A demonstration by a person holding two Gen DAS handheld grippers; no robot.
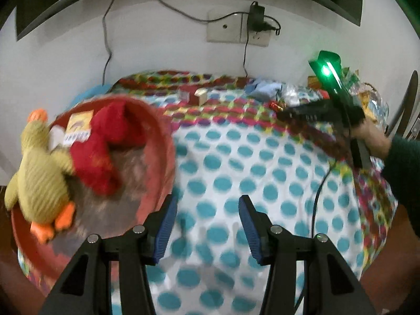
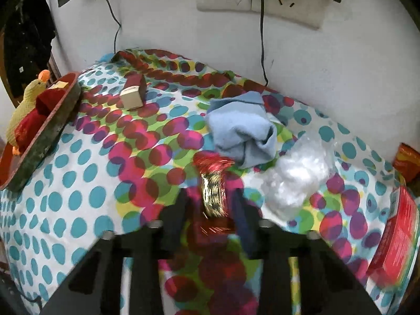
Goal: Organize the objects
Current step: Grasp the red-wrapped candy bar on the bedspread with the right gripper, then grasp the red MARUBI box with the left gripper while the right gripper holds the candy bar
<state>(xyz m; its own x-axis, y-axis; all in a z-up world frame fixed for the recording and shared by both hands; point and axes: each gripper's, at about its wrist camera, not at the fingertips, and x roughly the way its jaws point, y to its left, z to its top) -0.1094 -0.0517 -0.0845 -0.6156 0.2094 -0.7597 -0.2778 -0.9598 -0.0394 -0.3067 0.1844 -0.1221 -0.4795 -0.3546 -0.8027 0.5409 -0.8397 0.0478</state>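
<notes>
My left gripper [image 1: 208, 199] stands open with nothing between its blue pads, low over the dotted cloth [image 1: 262, 162], just right of a red basin [image 1: 165, 141]. In the basin lie a yellow duck plush [image 1: 36, 173], a red plush [image 1: 105, 141] and a small card. In the right wrist view my right gripper [image 2: 211, 197] is shut on a gold and red wrapped sweet [image 2: 213, 183], which stands between the blurred fingers just above the cloth. The left wrist view shows the right gripper [image 1: 284, 111] at the far right, held by a hand.
A folded blue cloth [image 2: 241, 128] and a clear plastic bag [image 2: 296, 178] lie just beyond the sweet. A small beige box [image 2: 131, 97] sits further back. A red box [image 2: 396, 241] lies at the right edge. The wall with sockets and cables [image 1: 236, 30] bounds the back.
</notes>
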